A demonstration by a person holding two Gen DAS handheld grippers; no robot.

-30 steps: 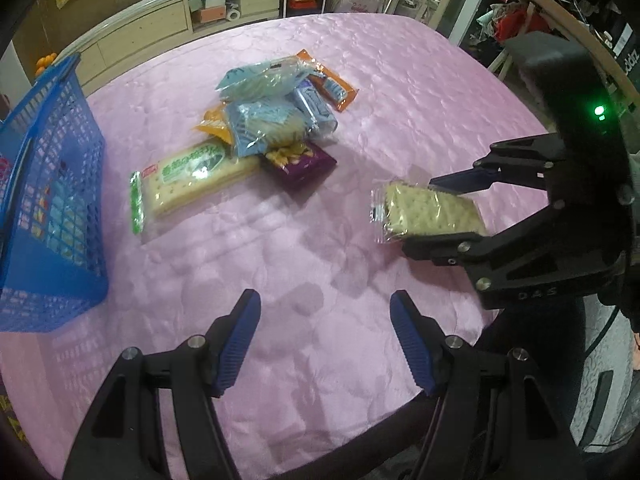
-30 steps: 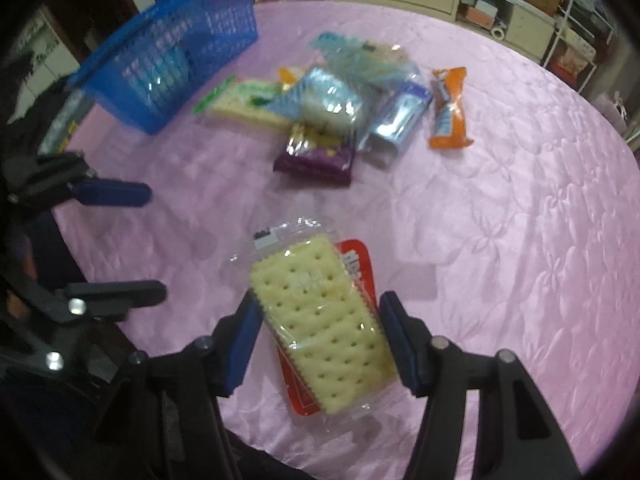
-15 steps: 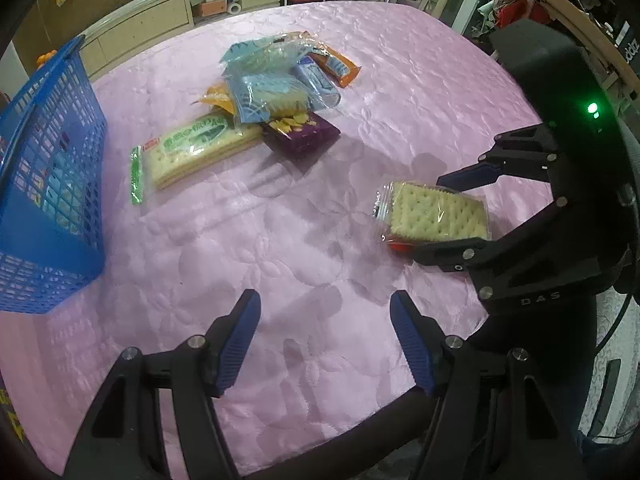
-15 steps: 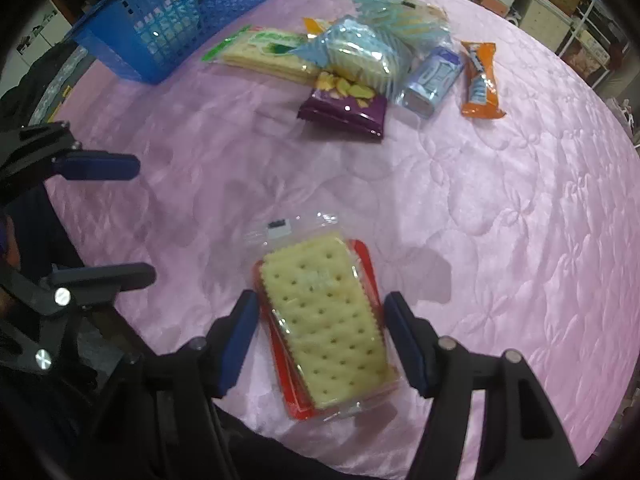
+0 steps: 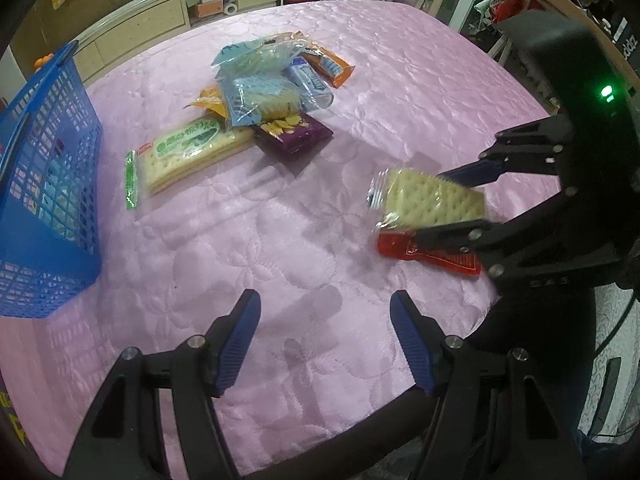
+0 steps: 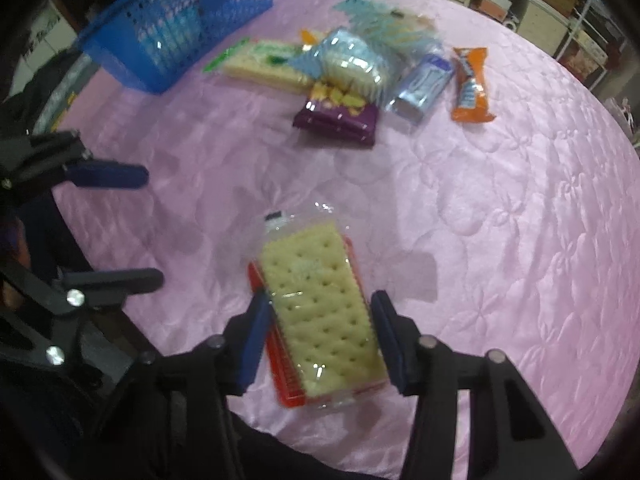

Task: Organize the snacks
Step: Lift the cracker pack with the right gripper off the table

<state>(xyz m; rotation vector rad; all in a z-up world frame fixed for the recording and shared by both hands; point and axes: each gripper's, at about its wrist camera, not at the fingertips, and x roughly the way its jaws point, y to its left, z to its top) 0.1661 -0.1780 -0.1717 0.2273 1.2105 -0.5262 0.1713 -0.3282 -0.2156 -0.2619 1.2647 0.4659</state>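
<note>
A clear pack of pale crackers [image 6: 320, 304] sits between the fingers of my right gripper [image 6: 320, 306], whose jaws are closing, and both blue pads touch its long sides. In the left wrist view the cracker pack [image 5: 432, 200] is tilted up above a flat red packet [image 5: 428, 254] that lies on the pink cloth. My left gripper [image 5: 325, 300] hangs open over bare cloth near the table's front edge, holding nothing. A blue basket [image 5: 48, 200] stands at the left. A pile of snacks [image 5: 260, 92] lies mid-table.
The pile holds a long green-labelled cracker pack [image 5: 188, 148], a purple bag [image 5: 294, 132], pale blue bags and an orange bar [image 5: 328, 64]. The round table's edge [image 5: 360, 432] runs just under my left gripper. Cabinets and shelves stand beyond the table.
My right gripper's fingers have drawn in onto the sides of the cracker pack. The pack now sits tilted up off the red packet. My left gripper has stayed open.
</note>
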